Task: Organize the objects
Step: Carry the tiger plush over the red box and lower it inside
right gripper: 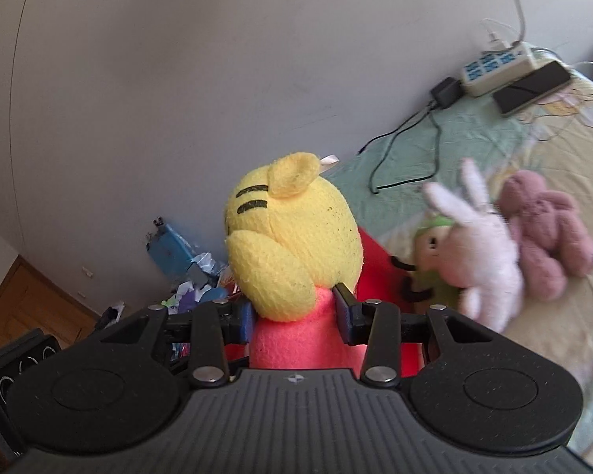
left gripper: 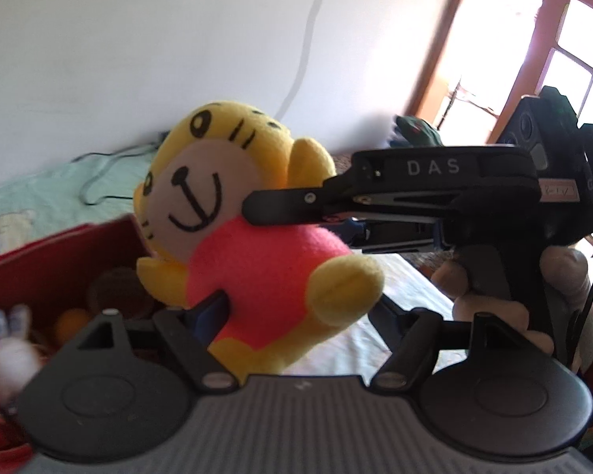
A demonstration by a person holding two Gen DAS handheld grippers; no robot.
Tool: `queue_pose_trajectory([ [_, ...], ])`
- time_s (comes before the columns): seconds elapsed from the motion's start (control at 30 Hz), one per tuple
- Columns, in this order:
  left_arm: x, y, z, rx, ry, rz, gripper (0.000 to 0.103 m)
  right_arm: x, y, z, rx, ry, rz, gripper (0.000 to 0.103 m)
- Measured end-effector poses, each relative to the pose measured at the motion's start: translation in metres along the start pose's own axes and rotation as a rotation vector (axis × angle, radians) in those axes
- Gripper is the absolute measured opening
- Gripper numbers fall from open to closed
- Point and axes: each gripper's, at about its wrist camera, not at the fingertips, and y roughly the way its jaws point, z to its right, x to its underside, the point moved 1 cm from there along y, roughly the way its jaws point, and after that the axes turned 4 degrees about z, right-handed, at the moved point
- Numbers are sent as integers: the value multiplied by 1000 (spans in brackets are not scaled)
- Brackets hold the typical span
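A yellow tiger plush [left gripper: 257,260] with a pink body hangs in the air, facing the left wrist camera. My left gripper [left gripper: 296,310] is shut on its lower body; one blue pad [left gripper: 213,310] presses into the pink cloth and the other finger is hidden behind a foot. My right gripper [right gripper: 296,316] is shut on the same tiger plush [right gripper: 296,245], seen from behind, with both pads squeezing the pink part under the head. In the left wrist view one of its fingers [left gripper: 280,207] reaches in from the right, held by a hand [left gripper: 565,272].
A red box [left gripper: 59,260] at the left holds a white rabbit toy [left gripper: 8,359] and other small toys. On the bed lie a pale pink rabbit [right gripper: 474,252], a mauve bear [right gripper: 545,229], a green plush [right gripper: 435,252], a power strip [right gripper: 498,67] and cables.
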Motion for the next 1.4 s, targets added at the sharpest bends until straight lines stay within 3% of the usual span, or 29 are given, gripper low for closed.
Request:
queue_pose_trajectory([
  [0.2, 3, -7, -46, -58, -74, 4, 75, 8, 51, -23, 18, -52, -25, 42],
  [0.37, 8, 3, -80, -93, -129, -26, 77, 17, 84, -19, 51, -52, -57, 42],
  [0.7, 33, 31, -104, -87, -175, -142, 77, 42, 123, 1, 218, -53, -171, 42],
  [0.87, 37, 38, -112, -74, -207, -154, 84, 46, 124, -2, 226, -84, -161, 42],
  [1.03, 38, 43, -122, -73, -215, -175, 84, 45, 129, -5, 229, -116, -147, 47],
  [1.23, 39, 53, -122, -70, -204, -193, 84, 37, 113, -10, 217, -141, -63, 46],
  [1.4, 37, 63, -117, -79, -188, -211, 84, 37, 118, -17, 237, -213, -51, 34],
])
